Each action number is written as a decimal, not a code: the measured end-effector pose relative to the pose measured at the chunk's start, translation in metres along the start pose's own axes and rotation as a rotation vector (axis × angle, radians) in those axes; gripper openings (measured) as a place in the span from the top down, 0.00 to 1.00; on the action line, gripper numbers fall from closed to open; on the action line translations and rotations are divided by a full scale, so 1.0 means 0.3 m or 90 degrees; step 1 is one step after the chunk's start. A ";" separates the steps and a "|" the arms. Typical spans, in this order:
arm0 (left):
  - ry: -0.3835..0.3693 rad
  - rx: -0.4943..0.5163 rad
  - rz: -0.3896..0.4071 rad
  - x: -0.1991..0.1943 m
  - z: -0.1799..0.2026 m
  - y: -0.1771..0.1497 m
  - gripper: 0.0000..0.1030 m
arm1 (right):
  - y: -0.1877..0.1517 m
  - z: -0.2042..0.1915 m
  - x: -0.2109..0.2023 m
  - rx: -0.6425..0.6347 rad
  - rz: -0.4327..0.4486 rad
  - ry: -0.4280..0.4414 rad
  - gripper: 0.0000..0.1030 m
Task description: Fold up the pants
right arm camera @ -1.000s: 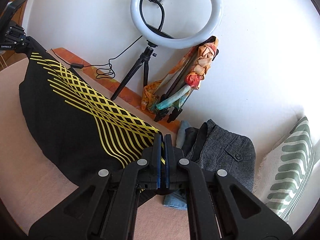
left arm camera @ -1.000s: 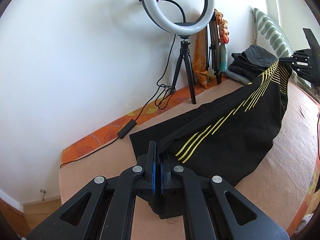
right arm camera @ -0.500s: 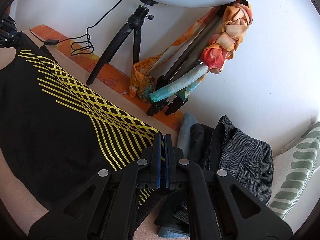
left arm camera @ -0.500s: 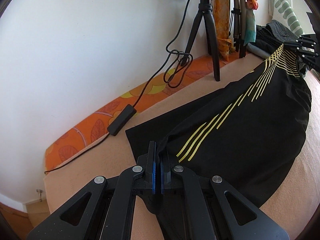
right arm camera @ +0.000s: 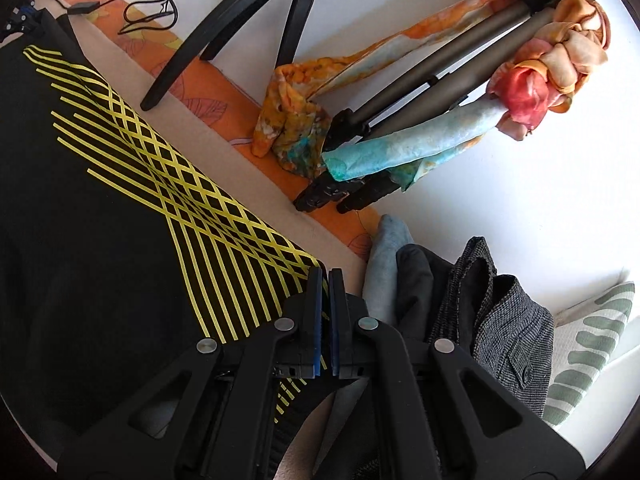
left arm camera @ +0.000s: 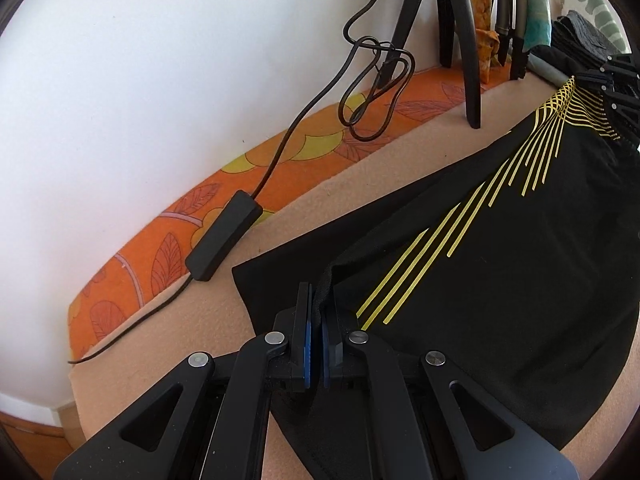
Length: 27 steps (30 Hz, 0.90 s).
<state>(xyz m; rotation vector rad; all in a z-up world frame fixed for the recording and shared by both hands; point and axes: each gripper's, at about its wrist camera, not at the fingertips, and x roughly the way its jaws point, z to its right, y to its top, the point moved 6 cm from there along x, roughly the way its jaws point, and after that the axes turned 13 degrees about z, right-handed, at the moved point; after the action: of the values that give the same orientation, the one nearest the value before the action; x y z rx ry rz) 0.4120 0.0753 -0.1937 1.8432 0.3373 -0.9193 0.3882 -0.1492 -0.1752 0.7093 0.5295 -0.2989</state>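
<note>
Black pants with yellow stripes [left arm camera: 500, 280] lie stretched across the beige blanket [left arm camera: 360, 184]. My left gripper [left arm camera: 316, 312] is shut on the hem end of a leg, low over the blanket. My right gripper [right arm camera: 325, 280] is shut on the other end of the pants [right arm camera: 100, 240], where the yellow lines cross. The right gripper also shows at the far right of the left wrist view [left arm camera: 616, 76]. One black layer lies flat under the held edge.
A ring-light tripod [left arm camera: 460, 40] stands by the white wall, with its cable and black inline box [left arm camera: 224, 236] on the orange patterned sheet [left arm camera: 160, 252]. A folded tripod wrapped in coloured scarves [right arm camera: 440, 120], a stack of folded clothes [right arm camera: 480, 312] and a leaf-print pillow [right arm camera: 592, 344] are on the right.
Both grippers have moved down and toward the wall, carrying the held pants edges with them. The pants now lie lower and flatter on the blanket. Both stay shut.
</note>
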 end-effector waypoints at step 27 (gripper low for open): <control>-0.034 -0.088 0.083 -0.362 0.087 -0.068 0.75 | -0.075 0.082 -0.254 0.232 0.047 0.059 0.36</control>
<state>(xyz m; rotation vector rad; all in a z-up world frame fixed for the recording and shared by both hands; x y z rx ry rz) 0.3155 0.0801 -0.1342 1.6908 0.2380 -0.8339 0.3243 -0.1762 -0.1294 1.0980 0.5413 -0.2974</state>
